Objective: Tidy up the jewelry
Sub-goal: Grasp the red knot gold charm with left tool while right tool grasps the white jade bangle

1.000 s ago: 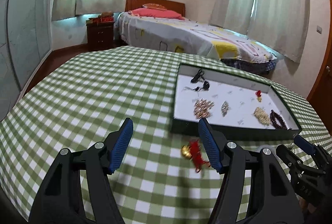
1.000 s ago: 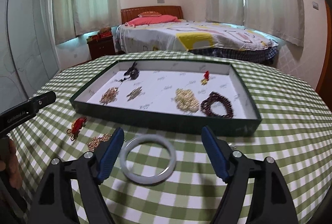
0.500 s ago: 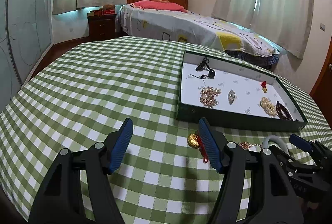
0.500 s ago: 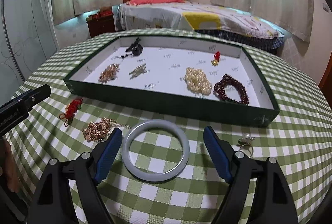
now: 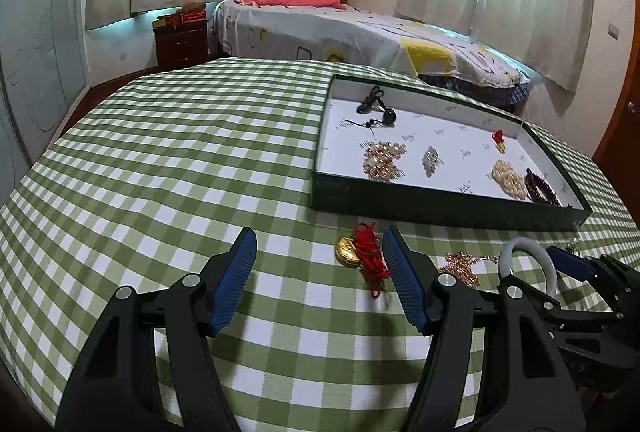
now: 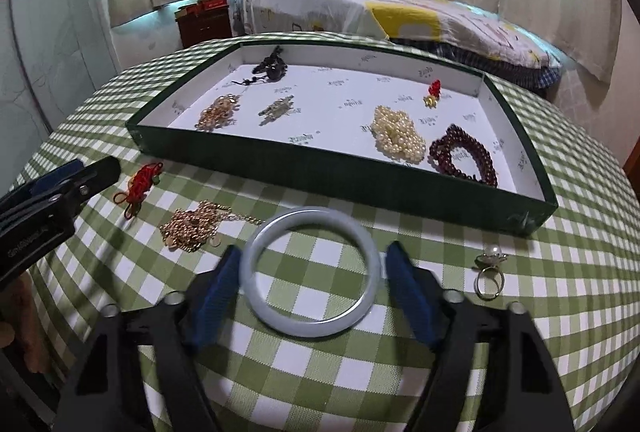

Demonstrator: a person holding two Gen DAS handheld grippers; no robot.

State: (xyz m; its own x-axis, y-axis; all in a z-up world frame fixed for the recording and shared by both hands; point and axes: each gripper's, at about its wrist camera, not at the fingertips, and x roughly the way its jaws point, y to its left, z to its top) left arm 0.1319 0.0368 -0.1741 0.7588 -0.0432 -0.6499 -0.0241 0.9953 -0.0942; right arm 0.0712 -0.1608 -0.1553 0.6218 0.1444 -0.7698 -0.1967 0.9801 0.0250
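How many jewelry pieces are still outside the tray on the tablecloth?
4, all before the tray: red knot charm far left, gold chain, pale bangle between the right gripper fingers, pearl ring at right.

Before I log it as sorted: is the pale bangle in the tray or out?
Out. The pale bangle lies flat on the checked tablecloth, in front of the green tray, between the open right gripper fingers.

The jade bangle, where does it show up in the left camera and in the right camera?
Left wrist view: the bangle sits at the lower right, partly hidden behind the right gripper.
Right wrist view: the bangle lies at lower centre on the tablecloth, between the open fingers.
Shared landmark: the green tray, just beyond the bangle in both.
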